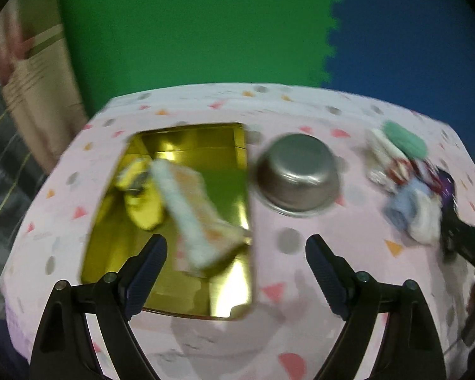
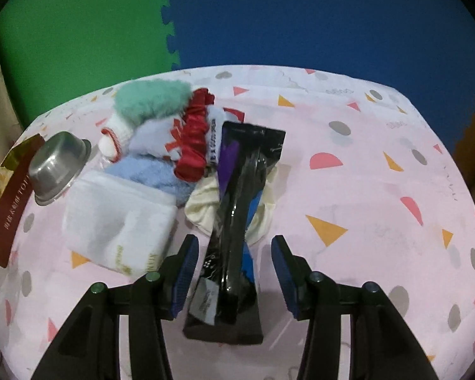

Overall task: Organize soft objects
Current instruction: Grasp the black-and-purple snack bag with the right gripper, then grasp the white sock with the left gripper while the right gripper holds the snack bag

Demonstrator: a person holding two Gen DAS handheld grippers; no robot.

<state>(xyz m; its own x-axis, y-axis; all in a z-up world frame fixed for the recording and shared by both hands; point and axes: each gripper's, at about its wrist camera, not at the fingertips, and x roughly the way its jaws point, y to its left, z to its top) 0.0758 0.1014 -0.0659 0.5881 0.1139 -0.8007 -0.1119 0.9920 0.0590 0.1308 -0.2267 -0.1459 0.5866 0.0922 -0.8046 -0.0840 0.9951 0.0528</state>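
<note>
Fingers on my left gripper (image 1: pixel 236 253) stand wide and hold nothing, above the near end of the gold tin (image 1: pixel 231 145), where a white-and-orange cloth (image 1: pixel 199 215) and a yellow piece (image 1: pixel 142 202) lie inside. My right gripper (image 2: pixel 234 253) is also spread, its fingers either side of a black packet (image 2: pixel 237 221) without touching it. Beyond that, socks (image 2: pixel 120 221) and a red scrunchie (image 2: pixel 193 145) sit piled on the bench (image 2: pixel 380 190), beside an upturned steel bowl (image 2: pixel 57 171).
</note>
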